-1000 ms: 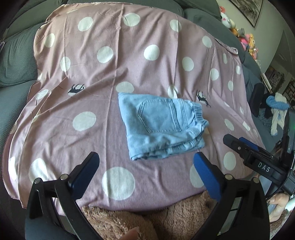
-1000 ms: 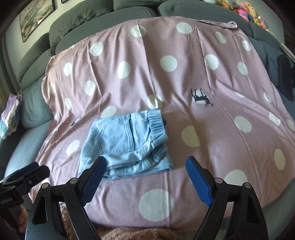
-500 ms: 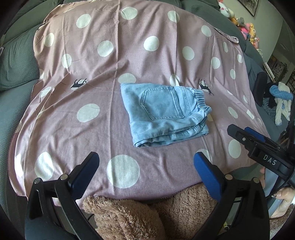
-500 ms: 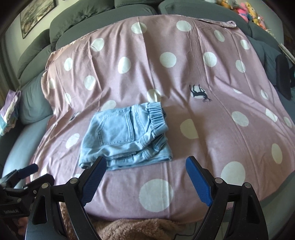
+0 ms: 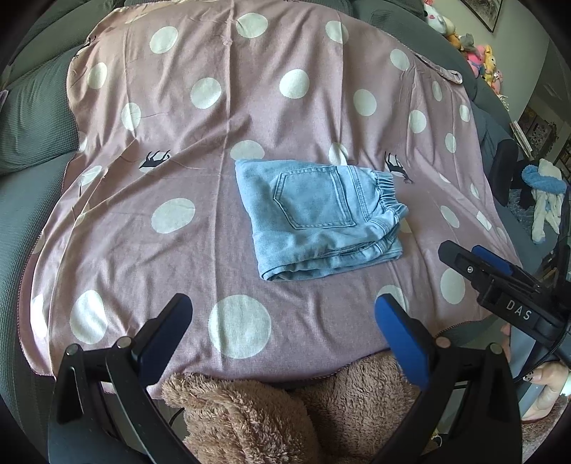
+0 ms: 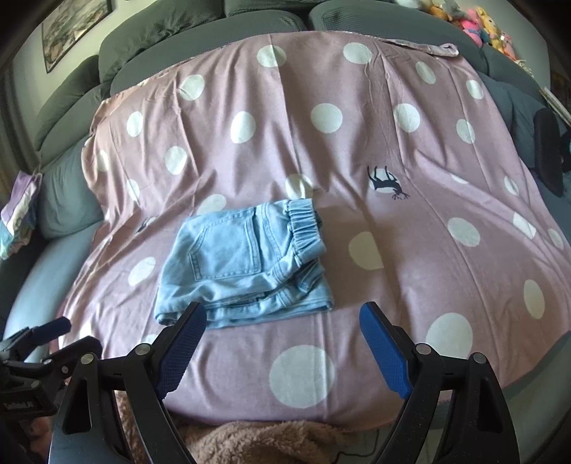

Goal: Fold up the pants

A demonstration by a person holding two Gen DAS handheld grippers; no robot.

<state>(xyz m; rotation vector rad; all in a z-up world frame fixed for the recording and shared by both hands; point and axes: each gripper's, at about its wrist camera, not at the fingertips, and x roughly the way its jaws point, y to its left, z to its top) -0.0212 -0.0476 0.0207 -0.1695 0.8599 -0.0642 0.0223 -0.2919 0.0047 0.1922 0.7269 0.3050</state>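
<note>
Light blue denim pants (image 5: 321, 217) lie folded into a small stack on a pink polka-dot sheet (image 5: 214, 232), back pocket up, elastic waistband to the right. They also show in the right wrist view (image 6: 242, 264). My left gripper (image 5: 282, 321) is open and empty, held back from the pants near the sheet's front edge. My right gripper (image 6: 282, 328) is open and empty, just in front of the stack. The right gripper also shows at the right of the left wrist view (image 5: 499, 285).
The sheet covers a grey-green sofa (image 6: 160, 46) with cushions behind. A brown fluffy fabric (image 5: 267, 403) lies at the front edge. Plush toys (image 6: 481, 18) sit at the back right. A dark chair (image 5: 503, 171) and clothes (image 5: 546, 192) stand at the right.
Both grippers have drawn back and up from the folded pants, so the stack sits farther off. Both stay open and empty. The pants have not moved.
</note>
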